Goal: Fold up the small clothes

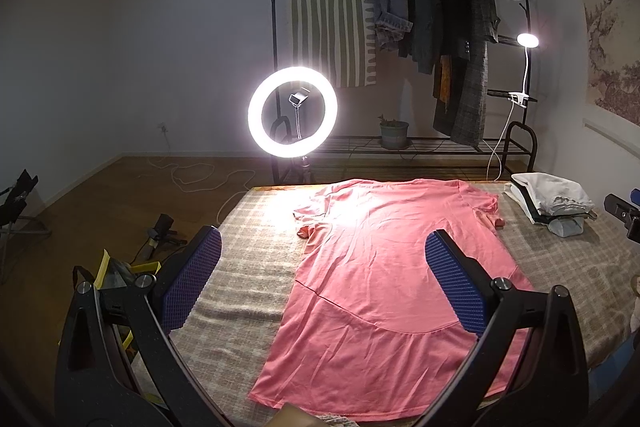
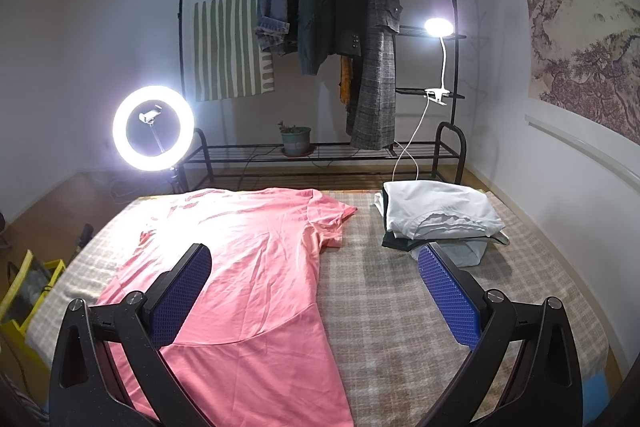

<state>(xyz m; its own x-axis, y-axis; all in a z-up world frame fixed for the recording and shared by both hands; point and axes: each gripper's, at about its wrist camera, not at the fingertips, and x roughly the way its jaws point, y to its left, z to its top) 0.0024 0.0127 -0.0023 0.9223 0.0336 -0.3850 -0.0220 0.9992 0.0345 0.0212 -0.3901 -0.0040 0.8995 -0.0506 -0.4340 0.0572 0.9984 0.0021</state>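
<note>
Left wrist view alone shows the pink T-shirt (image 1: pixel 376 291) whole, hem to neckline, spread flat on the checked blanket (image 1: pixel 248 291); right wrist view cuts off the shirt's (image 2: pixel 248 267) left side but shows the folded clothes stack (image 2: pixel 436 219) in full. Left gripper (image 1: pixel 324 279) fingers spread wide, holding nothing, above the shirt's left half. Right gripper (image 2: pixel 316 291) also wide and bare, straddling the shirt's right edge. Ring light (image 1: pixel 292 111), clothes rack (image 1: pixel 400 39), clip lamp (image 1: pixel 527 41) stand behind the bed.
</note>
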